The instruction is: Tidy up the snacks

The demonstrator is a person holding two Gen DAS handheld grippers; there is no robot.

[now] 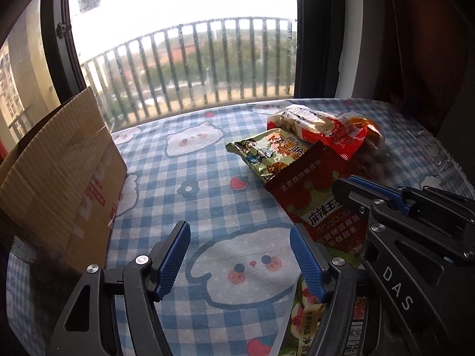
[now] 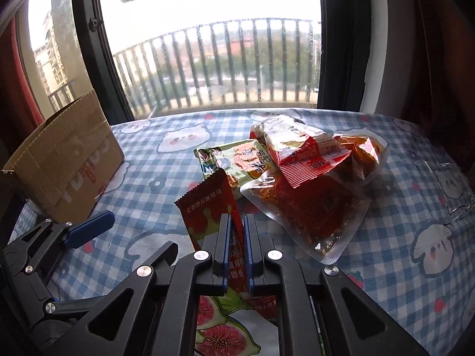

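Red spicy-strip packet [image 2: 207,207]: you have it pinched in your right gripper [image 2: 237,231], jaws closed on its lower half, top edge standing up and tilted left. Looks lifted off the cloth, though the base is hidden behind the fingers. In the left wrist view the same packet sits just right of your left gripper [image 1: 240,255], whose jaws stand wide apart over bare cloth, holding nothing.

Just beneath the held packet: a fig-print packet [image 2: 219,326], partly hidden by the gripper body.

Behind it, the remaining pile, overlapping: green snack bag [image 2: 237,163], a clear pouch of red strips [image 2: 311,207], a red-and-white pack [image 2: 297,151] on top, an orange-wrapped item [image 2: 362,148] at the far right.

Cardboard box [image 2: 68,160] at the left, flap up, well apart from the pile. Its inside is not visible, so you cannot tell whether anything has gone in.

All on the blue checked tablecloth [image 2: 400,207] by the window.

Progress, as a judgement: early. One packet in hand, at least five items unsorted. Box is the likely destination.
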